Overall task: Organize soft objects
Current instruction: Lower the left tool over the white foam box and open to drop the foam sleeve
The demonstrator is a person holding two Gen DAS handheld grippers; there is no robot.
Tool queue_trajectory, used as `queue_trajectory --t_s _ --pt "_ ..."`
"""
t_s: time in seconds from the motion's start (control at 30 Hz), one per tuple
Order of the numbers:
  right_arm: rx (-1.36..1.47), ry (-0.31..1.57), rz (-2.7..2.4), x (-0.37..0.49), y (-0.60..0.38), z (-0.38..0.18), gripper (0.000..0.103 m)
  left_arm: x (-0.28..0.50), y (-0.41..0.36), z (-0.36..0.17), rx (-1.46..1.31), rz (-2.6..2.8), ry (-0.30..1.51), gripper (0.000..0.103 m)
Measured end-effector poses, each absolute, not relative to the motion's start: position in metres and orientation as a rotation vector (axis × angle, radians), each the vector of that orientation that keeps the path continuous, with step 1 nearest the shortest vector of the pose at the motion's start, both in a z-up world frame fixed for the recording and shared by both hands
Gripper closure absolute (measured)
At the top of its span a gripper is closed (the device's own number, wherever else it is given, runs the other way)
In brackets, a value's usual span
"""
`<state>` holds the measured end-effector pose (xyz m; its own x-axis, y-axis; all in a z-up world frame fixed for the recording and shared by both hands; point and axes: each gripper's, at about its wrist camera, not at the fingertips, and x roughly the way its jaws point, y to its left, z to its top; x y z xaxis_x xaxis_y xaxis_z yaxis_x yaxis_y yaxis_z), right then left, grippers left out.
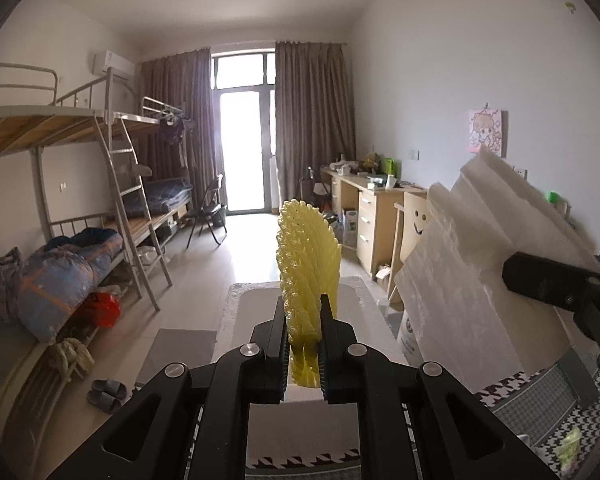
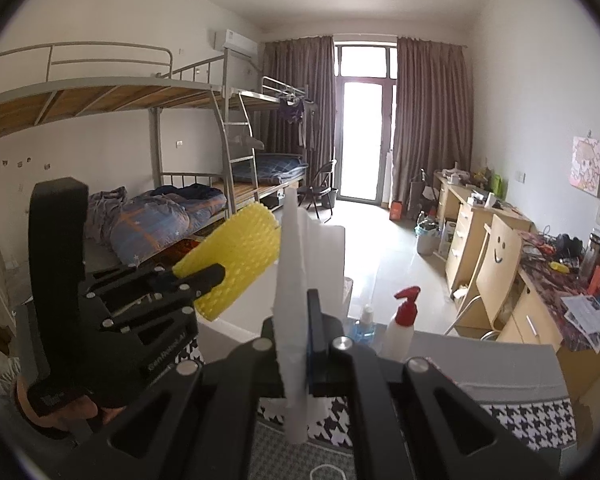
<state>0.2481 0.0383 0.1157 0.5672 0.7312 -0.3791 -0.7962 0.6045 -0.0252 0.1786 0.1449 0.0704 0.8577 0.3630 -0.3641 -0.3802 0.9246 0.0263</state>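
Far left, room bkgd only: bunk beds (image 1: pixel 80 168) w/ bundled quilt (image 1: pixel 60 268), not part of the job as far as can be judged.

Next, left gripper (image 1: pixel 303 344): clamped on yellow foam net (image 1: pixel 308 264), jaws pinching its lower end, net standing upright and lifted off the surface. Same net seen from right wrist cam (image 2: pixel 236 264), held out to the left, free end fanned open, touching nothing else.

Centre-right, right gripper (image 2: pixel 296 344): closed on white foam sheet (image 2: pixel 300 264), folded or layered, edge-on between the fingers. In left cam same sheet (image 1: pixel 472 272) looms broad and tilted, near the net but apart.

Below both: houndstooth-pattern surface (image 2: pixel 532 420), w/ red-top spray bottle (image 2: pixel 404 316) and small blue bottle (image 2: pixel 365 326) standing just beyond the right gripper.

Step in hand, by judgement: carry phase, 2 soft items up in the air, 1 per gripper, neither placed. No bin or target clearly in view; can't tell where they go.

Next move likely calls for: lowering each piece to a chosen spot, keeping sheet clear of the 2 bottles, then easing grip gently since foam springs back.
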Motion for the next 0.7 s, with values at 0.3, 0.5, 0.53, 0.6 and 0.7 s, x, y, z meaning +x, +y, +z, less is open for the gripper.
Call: queue_trajectory --t_s 0.3,0.5,0.53,0.6,0.7 --pt "-0.206 0.358 0.914 0.257 0.049 0.118 0.098 0.199 0.161 0.061 -0.075 0.396 0.426 0.09" --pt "-0.215 0.362 0.91 0.264 0.057 0.121 0.098 0.213 0.168 0.055 -0.092 0.403 0.463 0.09" --pt "-0.216 0.363 0.909 0.265 0.059 0.121 0.098 0.215 0.171 0.054 -0.094 0.404 0.471 0.09" --pt "-0.217 0.365 0.909 0.267 0.062 0.121 0.098 0.219 0.175 0.05 -0.106 0.4 0.484 0.09" --pt "-0.214 0.373 0.91 0.27 0.063 0.12 0.098 0.224 0.178 0.046 -0.106 0.4 0.499 0.089"
